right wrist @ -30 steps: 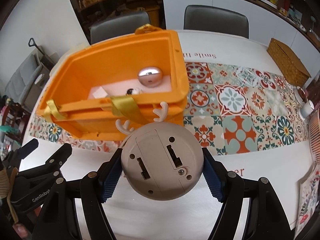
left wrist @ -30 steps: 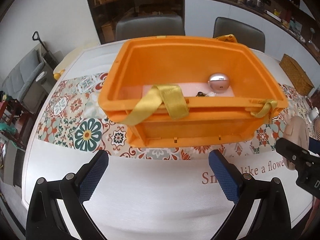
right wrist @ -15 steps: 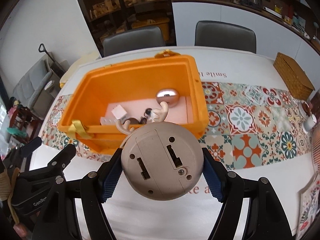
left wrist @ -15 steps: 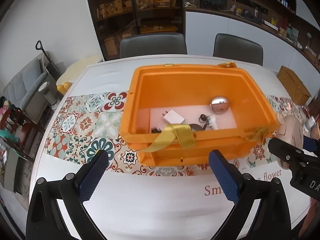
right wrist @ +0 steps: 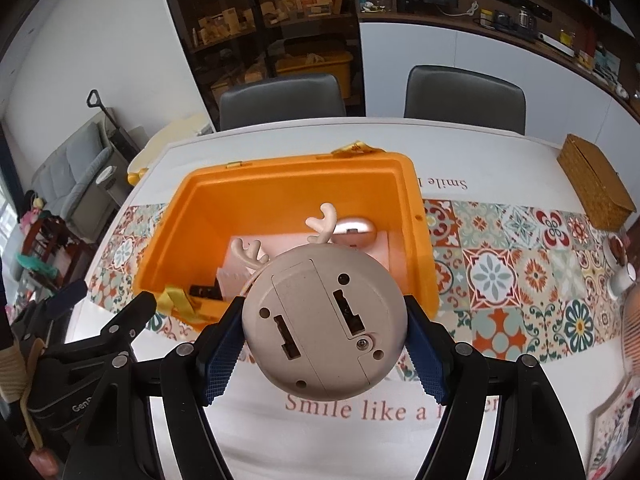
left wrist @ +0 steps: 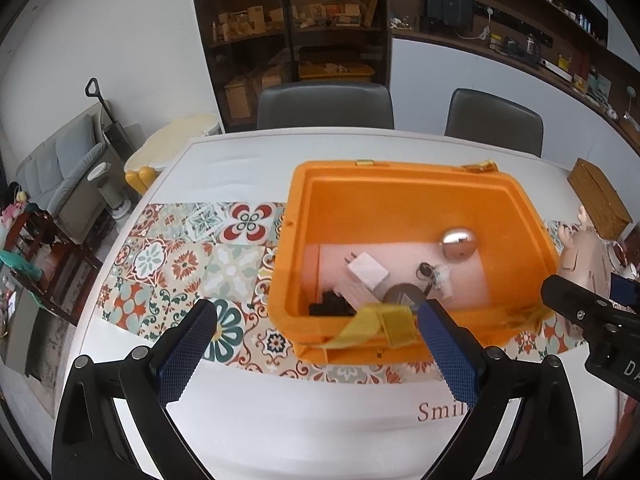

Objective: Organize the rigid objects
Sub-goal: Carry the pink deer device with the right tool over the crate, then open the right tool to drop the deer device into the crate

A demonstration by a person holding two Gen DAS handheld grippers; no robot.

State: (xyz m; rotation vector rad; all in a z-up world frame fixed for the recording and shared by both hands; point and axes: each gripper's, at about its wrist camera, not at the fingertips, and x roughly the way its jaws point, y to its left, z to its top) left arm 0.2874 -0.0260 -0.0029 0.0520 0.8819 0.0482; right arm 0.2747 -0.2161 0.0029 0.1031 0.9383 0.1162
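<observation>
The right tongs point(right wrist: 325, 350) grip a round beige toy with antlers point(right wrist: 325, 320), the blue pads pressed against its two sides and its flat underside turned toward the camera. The toy hangs in the air above the near edge of the counter point(right wrist: 500, 152), just short of the open orange bin point(right wrist: 418, 240) on the patterned runner. The left tongs point(left wrist: 316, 344) stand spread with nothing between them, hovering over the counter in front of the bin's near wall.

The step in hand looks like carrying the toy over the rim and setting it down inside. The bin floor already holds a white plug point(left wrist: 368, 272), a shiny silver pebble-shaped thing point(left wrist: 459, 242), a dark disc point(left wrist: 404, 296), a small keyring-like piece point(left wrist: 434, 276) and something black in the near left corner point(left wrist: 330, 306). The far left stretch of the pink floor looks barest, so that is the sensible spot to aim for.

To do it well, clear the near wall and the yellow strap point(left wrist: 376, 326) draped over it, so the antlers do not snag. Lower the toy until it almost rests on the floor before loosening the grip; a round body dropped from a height is likely to roll into the other pieces. Keep the left tongs clear of the path, or use them to steady the bin if it slides.
</observation>
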